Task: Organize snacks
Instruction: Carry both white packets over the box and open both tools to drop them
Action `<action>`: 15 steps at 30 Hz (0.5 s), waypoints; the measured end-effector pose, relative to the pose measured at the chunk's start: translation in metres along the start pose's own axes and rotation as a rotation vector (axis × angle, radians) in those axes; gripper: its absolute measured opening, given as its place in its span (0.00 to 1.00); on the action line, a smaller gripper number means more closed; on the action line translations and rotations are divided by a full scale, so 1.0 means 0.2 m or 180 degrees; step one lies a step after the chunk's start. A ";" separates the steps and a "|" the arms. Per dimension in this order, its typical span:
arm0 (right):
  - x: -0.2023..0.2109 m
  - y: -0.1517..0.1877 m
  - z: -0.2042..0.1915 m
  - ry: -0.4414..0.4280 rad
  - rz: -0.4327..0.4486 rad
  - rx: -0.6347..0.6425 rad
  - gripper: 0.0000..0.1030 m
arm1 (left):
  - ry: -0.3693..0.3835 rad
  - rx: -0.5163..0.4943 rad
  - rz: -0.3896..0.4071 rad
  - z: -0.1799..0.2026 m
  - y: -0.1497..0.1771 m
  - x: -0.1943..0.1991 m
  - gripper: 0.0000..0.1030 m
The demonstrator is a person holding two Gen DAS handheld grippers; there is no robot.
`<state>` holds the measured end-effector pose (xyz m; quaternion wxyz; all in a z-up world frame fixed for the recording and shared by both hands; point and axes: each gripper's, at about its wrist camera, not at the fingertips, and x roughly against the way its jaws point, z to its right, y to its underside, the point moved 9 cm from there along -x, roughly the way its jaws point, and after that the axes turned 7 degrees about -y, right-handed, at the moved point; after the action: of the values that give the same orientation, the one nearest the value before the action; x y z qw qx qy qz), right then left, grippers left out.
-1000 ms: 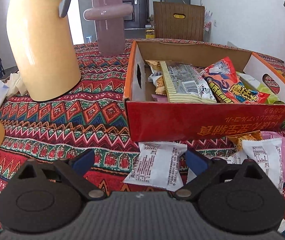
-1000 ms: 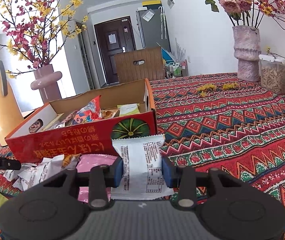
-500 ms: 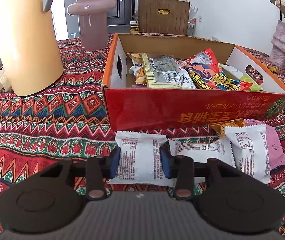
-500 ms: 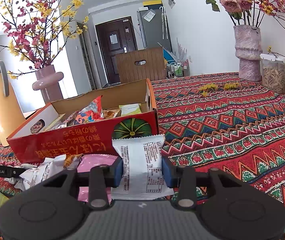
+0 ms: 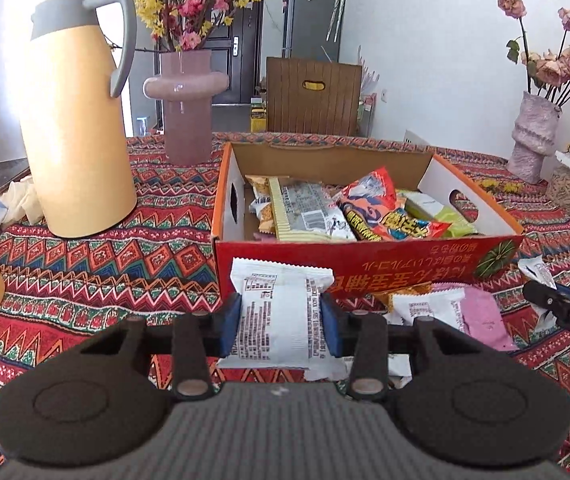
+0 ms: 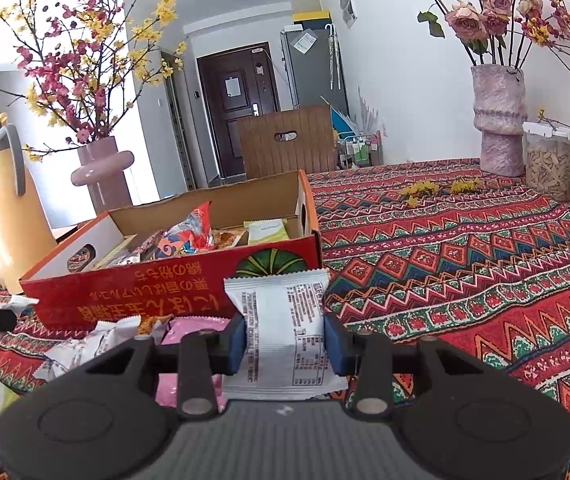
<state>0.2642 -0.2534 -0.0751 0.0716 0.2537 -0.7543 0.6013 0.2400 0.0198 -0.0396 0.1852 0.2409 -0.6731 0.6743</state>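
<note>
A flat white snack packet [image 5: 281, 314], glossy film with crimped zigzag ends and small black print, sits clamped between the blue pads of the left gripper [image 5: 281, 324], held above the tablecloth just in front of the red box. The right gripper [image 6: 284, 340] pinches a second white packet [image 6: 281, 334] of the same pillow shape, its jaws closed to the packet's width, its top edge overlapping the box's front wall in view.

The red box [image 5: 365, 258] is an open corrugated cardboard tray, printed red outside, plain brown inside, with oval hand-holes in the white end walls. It already holds several crinkly wrappers: a striped cream-and-grey bag, a bright red-orange one, a pale green one.

On the cloth against the box's front lie loose packets [image 5: 433, 308], white ones, a matte pink one and what looks like an orange one, partly hidden behind the gripper.

The tablecloth [image 6: 465, 264] is woven-looking, with red, green and orange zigzag bands. Farther out stand a smooth yellow jug [image 5: 77, 136] with a grey handle, a pink glazed vase [image 5: 187, 108] of blossom branches, and a rough, ridged mauve vase [image 6: 499, 120] with dried roses.
</note>
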 end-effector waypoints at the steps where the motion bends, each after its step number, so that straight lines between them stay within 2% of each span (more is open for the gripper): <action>1: 0.01 -0.01 -0.01 -0.0007 0.0018 0.0016 0.38 | 0.0014 0.0015 0.0036 0.00 -0.02 0.02 0.41; 6: 0.05 -0.08 -0.04 -0.0058 0.0104 0.0100 0.38 | 0.0068 0.0063 0.0178 0.02 -0.09 0.07 0.41; 15: 0.01 -0.23 -0.12 -0.0123 0.0235 0.0241 0.38 | 0.0062 0.0118 0.0378 0.08 -0.23 0.06 0.41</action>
<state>0.2801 -0.2386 -0.0271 0.0251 0.2397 -0.7411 0.6267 0.2582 0.0044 0.0045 0.1468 0.1974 -0.6718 0.6987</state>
